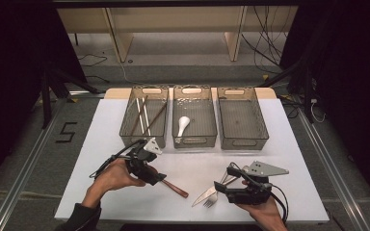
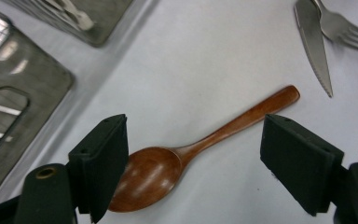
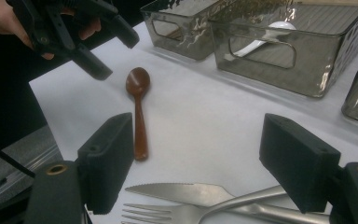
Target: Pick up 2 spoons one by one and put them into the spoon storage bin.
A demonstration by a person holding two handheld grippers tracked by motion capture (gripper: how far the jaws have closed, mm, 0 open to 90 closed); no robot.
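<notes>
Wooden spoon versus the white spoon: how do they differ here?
The wooden spoon is brown with a long slim handle; the white spoon is pale, shorter and stubbier. The wooden spoon lies loose on the table under the left gripper; the white spoon sits inside the middle bin. Both lie flat.

Glossy brown wooden spoon (image 2: 177,161); shiny metal knife (image 2: 313,44) and fork (image 2: 342,25); matt white tabletop (image 1: 192,168).

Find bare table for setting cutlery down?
Free: the table strip right of the bins, and the left edge beside the chopstick bin. Crowded: the front, with wooden spoon, knife and fork.
</notes>
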